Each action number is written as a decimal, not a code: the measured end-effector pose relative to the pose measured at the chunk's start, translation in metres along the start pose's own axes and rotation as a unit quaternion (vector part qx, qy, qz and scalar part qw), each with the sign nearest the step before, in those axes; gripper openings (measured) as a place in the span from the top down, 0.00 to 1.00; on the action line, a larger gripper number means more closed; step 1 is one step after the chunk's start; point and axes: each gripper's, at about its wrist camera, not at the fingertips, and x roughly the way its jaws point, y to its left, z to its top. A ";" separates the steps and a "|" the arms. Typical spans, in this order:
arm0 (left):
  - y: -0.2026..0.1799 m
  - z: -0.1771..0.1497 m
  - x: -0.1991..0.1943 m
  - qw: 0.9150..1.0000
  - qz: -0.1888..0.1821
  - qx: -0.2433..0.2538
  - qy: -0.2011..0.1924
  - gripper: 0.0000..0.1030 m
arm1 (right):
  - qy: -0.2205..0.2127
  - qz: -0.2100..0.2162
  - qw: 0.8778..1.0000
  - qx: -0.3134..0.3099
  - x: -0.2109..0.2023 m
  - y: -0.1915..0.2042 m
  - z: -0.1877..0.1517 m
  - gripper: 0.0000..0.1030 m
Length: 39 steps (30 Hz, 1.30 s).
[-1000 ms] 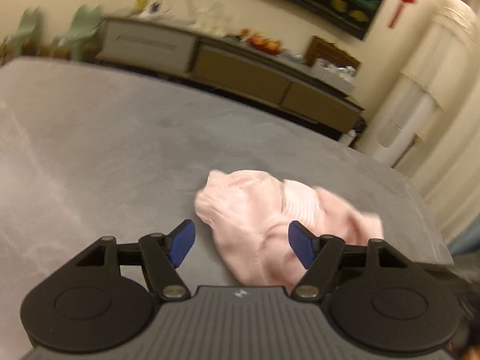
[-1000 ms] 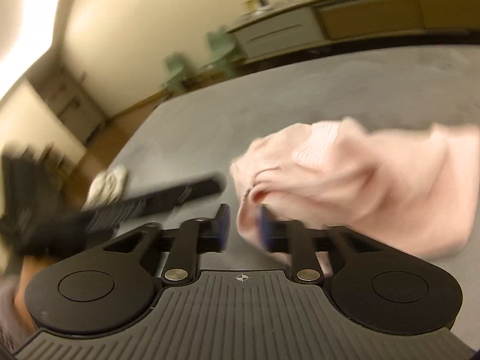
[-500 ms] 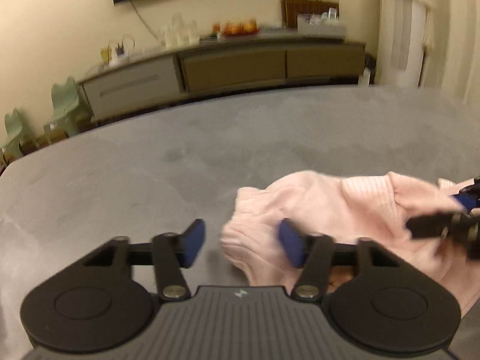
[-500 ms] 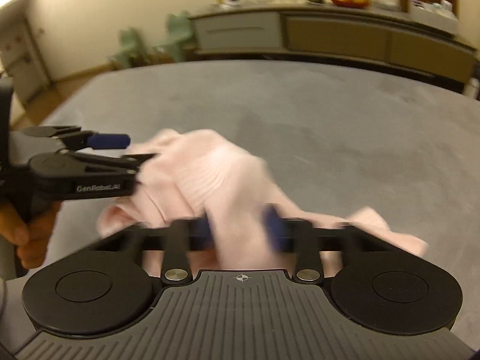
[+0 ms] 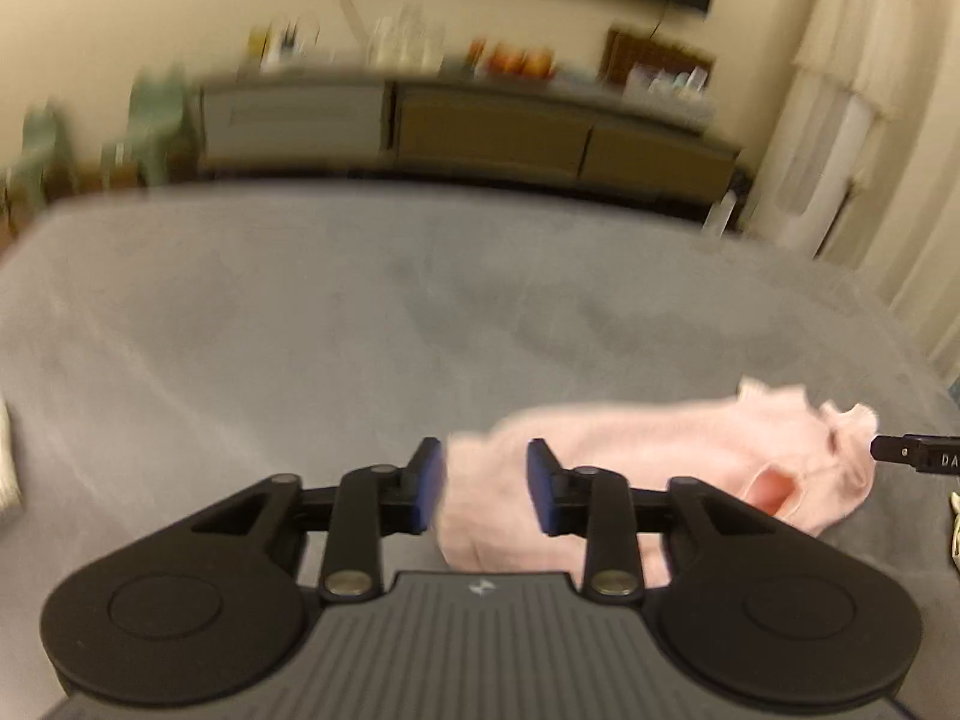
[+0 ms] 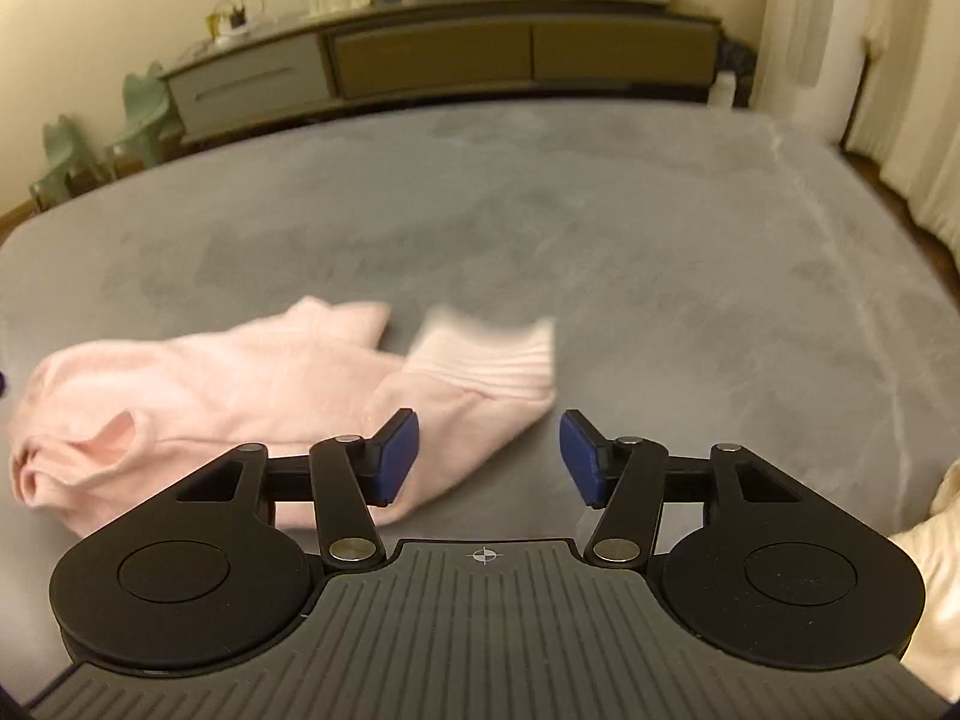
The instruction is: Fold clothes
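Note:
A pink knit garment [image 5: 660,456] lies stretched across the grey soft surface [image 5: 300,330]. My left gripper [image 5: 485,489] has its blue pads drawn close, and the garment's left end fills the gap and touches both. In the right wrist view the garment [image 6: 210,384] spreads to the left, with its ribbed cuff [image 6: 498,354] just ahead. My right gripper [image 6: 487,456] stands open: the cuff end lies past the left pad and nothing is gripped. One of its fingertips [image 5: 912,457] shows at the garment's right end in the left wrist view.
The grey surface [image 6: 600,210] runs far ahead and to the right. A long sideboard [image 6: 432,54] with bottles and fruit stands against the back wall. Cream cloth [image 6: 936,540] sits at the right edge. Pale curtains [image 5: 840,120] hang at the right.
My right gripper has let go of the garment and opened. My left gripper's pads have narrowed onto the garment's left end. The garment went from bunched up to stretched out sideways.

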 end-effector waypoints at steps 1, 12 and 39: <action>0.004 0.003 -0.004 1.000 0.003 0.009 -0.017 0.51 | -0.014 0.006 1.000 0.008 -0.005 -0.001 0.003 0.24; -0.015 -0.003 0.075 0.986 -0.079 0.148 0.003 0.42 | 0.023 0.019 1.000 0.005 0.034 0.002 0.005 0.22; 0.035 -0.094 -0.064 0.981 -0.120 0.150 -0.011 0.84 | -0.061 0.053 0.992 0.097 -0.089 -0.040 -0.061 0.06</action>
